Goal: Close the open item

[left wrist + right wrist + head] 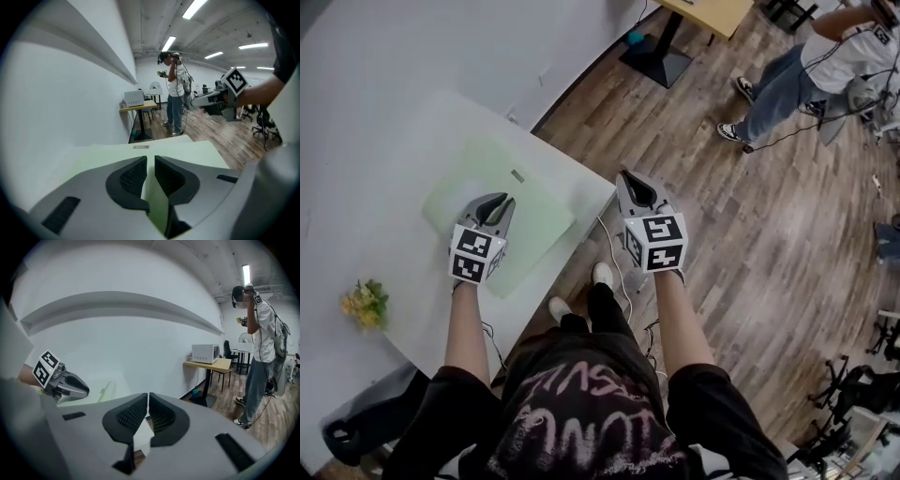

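At the far left of my head view, a small bunch of yellow flowers lies on the white tabletop, well apart from everything else. To its right I have the left hand-held gripper over the pale green flat case, which lies on the tabletop near the corner closest to me. A small dark label sits on the case's far part. From here the case looks flat, and I cannot tell whether its cover is fully down.

In the left gripper view, the left hand-held gripper has its jaws drawn in to a narrow slit. Nothing is clamped between them. The green of the case shows through the gap and spreads out ahead of the tips.

Further right, the right hand-held gripper hangs past the tabletop's edge, above the wooden floor and clear of the case. In the right gripper view, its jaws are also almost together and hold nothing. The tabletop's corner and a bit of floor show through the slit.

At the far right a second person stands on the floor, well away. A wooden desk against the wall carries a white microwave.
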{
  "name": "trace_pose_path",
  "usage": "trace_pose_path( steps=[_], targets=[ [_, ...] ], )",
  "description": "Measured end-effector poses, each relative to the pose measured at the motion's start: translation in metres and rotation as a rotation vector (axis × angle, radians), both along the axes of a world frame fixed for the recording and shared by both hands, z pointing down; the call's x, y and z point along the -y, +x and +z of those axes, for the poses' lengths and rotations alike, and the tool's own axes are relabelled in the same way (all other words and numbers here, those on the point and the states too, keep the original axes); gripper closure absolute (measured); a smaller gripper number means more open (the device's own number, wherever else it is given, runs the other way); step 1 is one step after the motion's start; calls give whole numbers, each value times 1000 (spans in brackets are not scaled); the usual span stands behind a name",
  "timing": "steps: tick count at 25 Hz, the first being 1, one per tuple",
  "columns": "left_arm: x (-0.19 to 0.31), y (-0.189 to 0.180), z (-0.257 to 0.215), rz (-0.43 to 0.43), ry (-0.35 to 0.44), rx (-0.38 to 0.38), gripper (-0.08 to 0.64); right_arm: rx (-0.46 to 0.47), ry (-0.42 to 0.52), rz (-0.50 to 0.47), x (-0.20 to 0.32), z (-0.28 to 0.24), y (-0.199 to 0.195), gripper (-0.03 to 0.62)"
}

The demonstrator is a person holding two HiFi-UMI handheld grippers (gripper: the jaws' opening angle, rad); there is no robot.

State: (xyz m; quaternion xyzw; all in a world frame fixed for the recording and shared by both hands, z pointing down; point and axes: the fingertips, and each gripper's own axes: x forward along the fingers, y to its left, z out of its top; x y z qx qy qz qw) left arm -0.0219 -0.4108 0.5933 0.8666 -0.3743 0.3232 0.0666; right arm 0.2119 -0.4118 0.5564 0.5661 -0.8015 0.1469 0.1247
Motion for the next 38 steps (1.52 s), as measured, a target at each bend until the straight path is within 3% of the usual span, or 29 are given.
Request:
trace_pose_path(
  steps=[3,7,13,24,30,38],
  targets=[
    [0,14,20,49,-30,82,498,-19,3,21,-2,4,17,565],
    [2,19,34,48,-54,121,497,-19,-9,50,-9,12,34,565],
    [8,19,50,49,-66,99,500,0,-27,76,-8,31,43,565],
    [3,22,24,23,-51,107,495,-11,-15,-1,-7,10,28,565],
    [-1,3,-3,-57,-2,63,497,-14,10,-59,-6,-6,0,565],
    [-20,-46,-57,-255,94,-107,529,-2,40,-166,-5,-32,-58,565]
  ],
)
